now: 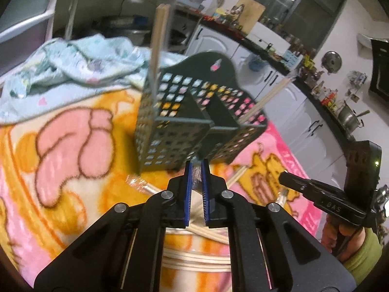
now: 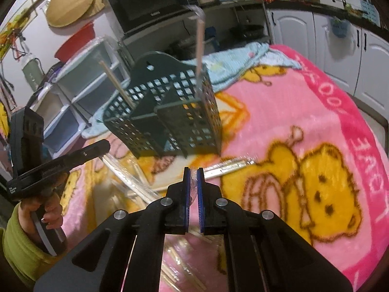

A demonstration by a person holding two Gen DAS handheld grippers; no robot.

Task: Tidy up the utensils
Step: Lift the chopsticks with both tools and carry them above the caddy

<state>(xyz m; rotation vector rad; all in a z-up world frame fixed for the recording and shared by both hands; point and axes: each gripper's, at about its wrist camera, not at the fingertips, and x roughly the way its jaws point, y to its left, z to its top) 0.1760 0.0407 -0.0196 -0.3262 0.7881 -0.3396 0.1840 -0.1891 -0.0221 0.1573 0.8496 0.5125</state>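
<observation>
A dark green perforated utensil holder (image 1: 194, 119) stands on the blanket and also shows in the right wrist view (image 2: 170, 116). Wrapped chopsticks stand in it: one pair upright (image 1: 158, 46), another leaning right (image 1: 269, 95). My left gripper (image 1: 197, 170) is shut on the clear plastic wrap of a chopstick pair, just in front of the holder. My right gripper (image 2: 193, 177) is shut on the clear wrap of another chopstick pair (image 2: 228, 166) lying on the blanket. More wrapped chopsticks (image 1: 206, 233) lie beneath the left gripper.
A pink and yellow cartoon blanket (image 2: 304, 121) covers the surface. A crumpled light-blue cloth (image 1: 73, 63) lies behind the holder. Loose wrapped chopsticks (image 2: 131, 180) lie at left. Kitchen cabinets, a microwave (image 2: 150, 7) and plastic drawers stand beyond.
</observation>
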